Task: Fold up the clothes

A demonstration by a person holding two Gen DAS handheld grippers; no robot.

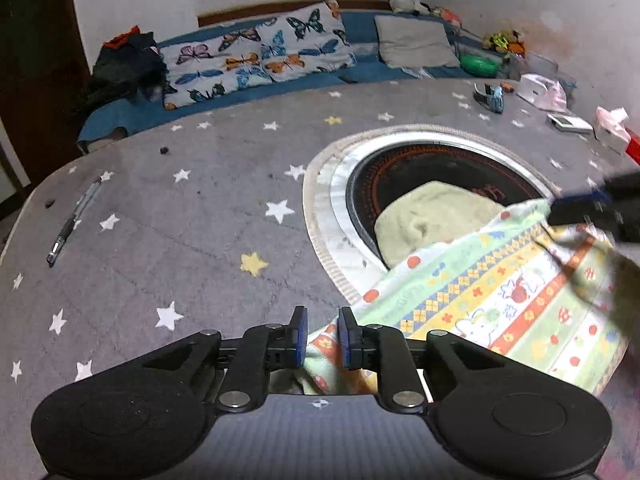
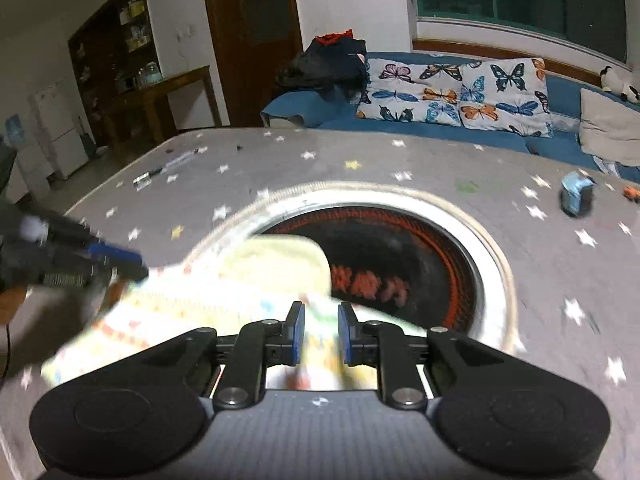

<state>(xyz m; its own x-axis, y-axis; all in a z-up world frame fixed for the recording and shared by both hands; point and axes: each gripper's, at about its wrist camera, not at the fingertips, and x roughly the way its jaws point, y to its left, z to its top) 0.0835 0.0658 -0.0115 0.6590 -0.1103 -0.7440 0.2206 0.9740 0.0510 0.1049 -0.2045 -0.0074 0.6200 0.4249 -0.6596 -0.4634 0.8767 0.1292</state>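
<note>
A patterned cloth (image 1: 500,300) with coloured stripes, flowers and mushrooms is held above the grey star-print table cover (image 1: 180,220). My left gripper (image 1: 323,334) is shut on one corner of it, the fabric bunched between the blue pads. My right gripper (image 2: 321,334) is shut on another edge of the same cloth (image 2: 168,320), which looks blurred there. Each gripper shows in the other view, the right one (image 1: 592,208) at the cloth's far edge and the left one (image 2: 100,260) at its left corner. A folded pale green cloth (image 1: 432,216) lies in the round recessed burner (image 1: 440,160).
A pen (image 1: 74,220) lies at the table's left. A blue tape dispenser (image 1: 490,98), a white and pink cloth (image 1: 544,92), a remote (image 1: 568,122) and tissues (image 1: 610,128) sit at the far right. A blue sofa with butterfly cushions (image 1: 260,56) stands behind the table.
</note>
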